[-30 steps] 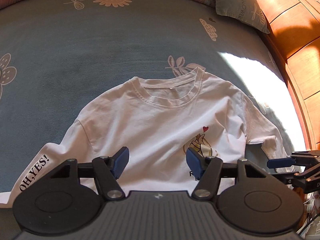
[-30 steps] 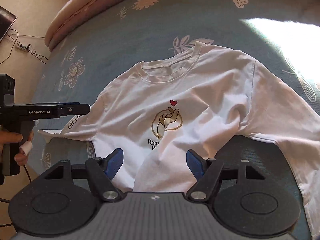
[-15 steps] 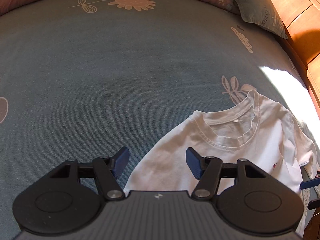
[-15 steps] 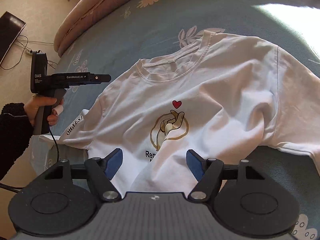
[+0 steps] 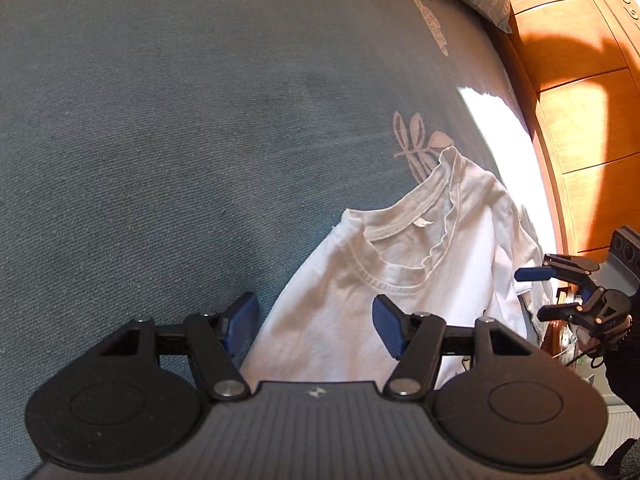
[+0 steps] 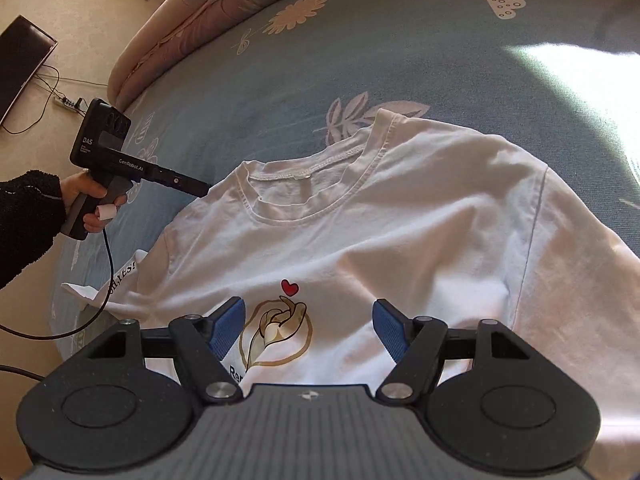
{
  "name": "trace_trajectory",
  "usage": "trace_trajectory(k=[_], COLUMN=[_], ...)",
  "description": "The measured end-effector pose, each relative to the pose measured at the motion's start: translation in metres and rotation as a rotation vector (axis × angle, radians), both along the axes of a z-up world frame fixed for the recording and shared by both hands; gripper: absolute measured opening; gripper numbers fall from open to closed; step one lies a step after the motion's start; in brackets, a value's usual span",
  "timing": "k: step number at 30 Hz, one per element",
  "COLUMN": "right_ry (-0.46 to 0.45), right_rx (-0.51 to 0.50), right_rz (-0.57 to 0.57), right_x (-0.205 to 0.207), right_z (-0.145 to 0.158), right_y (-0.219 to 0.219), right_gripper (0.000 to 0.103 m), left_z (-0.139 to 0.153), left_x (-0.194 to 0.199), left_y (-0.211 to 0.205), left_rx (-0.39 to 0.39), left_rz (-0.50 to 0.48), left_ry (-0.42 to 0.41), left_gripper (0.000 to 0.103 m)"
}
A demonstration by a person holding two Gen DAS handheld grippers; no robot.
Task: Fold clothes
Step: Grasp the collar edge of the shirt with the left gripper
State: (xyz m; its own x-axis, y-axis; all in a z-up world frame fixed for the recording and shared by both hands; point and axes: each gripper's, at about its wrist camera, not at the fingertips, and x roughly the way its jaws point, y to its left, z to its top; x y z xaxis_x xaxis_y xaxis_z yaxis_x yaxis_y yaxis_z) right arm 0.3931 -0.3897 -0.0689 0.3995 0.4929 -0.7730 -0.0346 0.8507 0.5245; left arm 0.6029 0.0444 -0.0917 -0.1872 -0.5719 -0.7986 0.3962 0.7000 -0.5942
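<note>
Shirt (image 6: 380,232) flat on bed (image 5: 160,120), unfolded. Left gripper (image 5: 312,320) now swung down to shoulder at 12 o'clock from it (earlier over chest). Right gripper (image 6: 304,324) lower, nearer print. Both jaws apart, holding nothing. Likely readying first grasp.

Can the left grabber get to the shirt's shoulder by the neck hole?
Probably yes. The left gripper is open just over that shoulder of the T-shirt, and nothing lies between them.

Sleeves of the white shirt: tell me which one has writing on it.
The sleeve beside the left gripper, at the bed's edge, has black lettering along it. The other sleeve, toward the sunlit patch, is plain white.
</note>
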Motion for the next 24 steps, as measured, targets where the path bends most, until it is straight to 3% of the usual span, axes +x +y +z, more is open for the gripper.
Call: trace_trajectory(k=[6,8,14,17,19,20,22,23,24], right_ry=[-0.05,-0.044,-0.054,-0.089,-0.109,-0.115,-0.125,-0.125,-0.118], right_rx=[-0.011,0.001,0.029,0.048,0.054,0.048,0.033,0.025,0.015], right_rz=[0.04,0.037,0.024,0.026,0.029,0.041,0.076,0.091,0.104], right_x=[0.016,0.015,0.033,0.054,0.068,0.073,0.081,0.082,0.084], right_z=[0.014,0.013,0.006,0.006,0.006,0.008,0.014,0.015,0.015], right_y=[-0.023,-0.032,-0.039,-0.036,-0.034,-0.034,-0.036,-0.041,-0.047], right_gripper=[0.075,0.075,0.075,0.075,0.075,0.075,0.075,0.075,0.075], left_z=[-0.013,-0.017,-0.022,-0.023,-0.024,-0.026,-0.032,-0.036,-0.042], left_x=[-0.02,-0.016,-0.004,-0.006,-0.011,-0.014,-0.02,-0.023,-0.026], left_y=[0.041,0.037,-0.002,-0.008,-0.004,0.005,0.024,0.033,0.04], left_rx=[-0.024,-0.027,0.001,-0.021,-0.032,-0.026,-0.015,0.001,0.027], left_rz=[0.04,0.046,-0.062,-0.065,-0.061,-0.038,0.007,0.029,0.049], left_ry=[0.162,0.178,0.205,0.217,0.222,0.232,0.253,0.263,0.274], left_gripper=[0.06,0.06,0.06,0.073,0.072,0.067,0.045,0.022,0.009])
